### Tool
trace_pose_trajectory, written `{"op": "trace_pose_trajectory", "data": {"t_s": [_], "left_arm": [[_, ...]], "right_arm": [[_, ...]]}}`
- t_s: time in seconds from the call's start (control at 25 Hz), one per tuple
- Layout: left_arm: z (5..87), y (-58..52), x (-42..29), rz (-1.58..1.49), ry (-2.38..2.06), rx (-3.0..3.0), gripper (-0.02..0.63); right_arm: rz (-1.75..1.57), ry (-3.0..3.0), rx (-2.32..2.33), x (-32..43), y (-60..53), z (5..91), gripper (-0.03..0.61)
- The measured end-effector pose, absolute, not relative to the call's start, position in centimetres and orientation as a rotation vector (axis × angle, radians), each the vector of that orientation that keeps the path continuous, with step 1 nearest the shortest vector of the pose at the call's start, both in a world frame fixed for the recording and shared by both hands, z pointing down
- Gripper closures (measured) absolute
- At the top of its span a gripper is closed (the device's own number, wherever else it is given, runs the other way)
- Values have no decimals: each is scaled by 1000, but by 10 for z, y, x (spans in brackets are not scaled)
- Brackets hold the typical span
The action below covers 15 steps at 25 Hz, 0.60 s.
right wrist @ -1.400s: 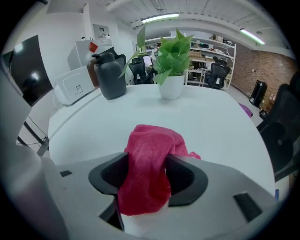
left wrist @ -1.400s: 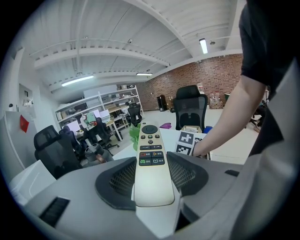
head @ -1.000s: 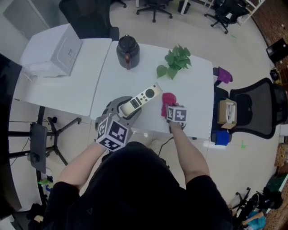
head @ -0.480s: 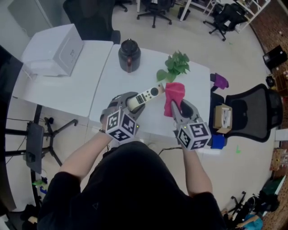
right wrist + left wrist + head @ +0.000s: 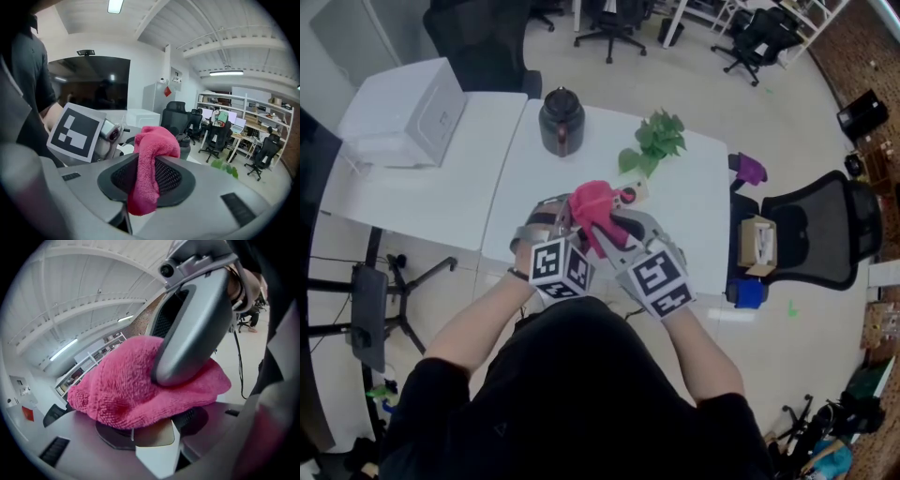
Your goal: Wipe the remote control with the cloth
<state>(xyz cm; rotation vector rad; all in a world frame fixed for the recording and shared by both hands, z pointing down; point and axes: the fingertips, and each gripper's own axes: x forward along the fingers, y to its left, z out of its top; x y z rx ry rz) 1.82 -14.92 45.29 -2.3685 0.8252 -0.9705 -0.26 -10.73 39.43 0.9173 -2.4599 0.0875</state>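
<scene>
The right gripper (image 5: 609, 230), jaws pinched tight on the pink cloth (image 5: 592, 202), has swung left and laid it over the remote control (image 5: 630, 194), which the left gripper (image 5: 555, 216) clamps above the table's (image 5: 694, 187) near edge, so wiping looks ready to begin.

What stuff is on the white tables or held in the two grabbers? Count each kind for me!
cloth: 1
remote: 1
kettle: 1
plant: 1
box: 1
Total: 5
</scene>
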Motion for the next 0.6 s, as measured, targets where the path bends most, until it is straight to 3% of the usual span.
{"op": "trace_pose_trajectory", "data": {"t_s": [0.6], "left_arm": [[439, -131, 11, -845, 808, -2315, 405]], "right_arm": [[20, -2261, 1127, 60, -133, 395, 479]]}}
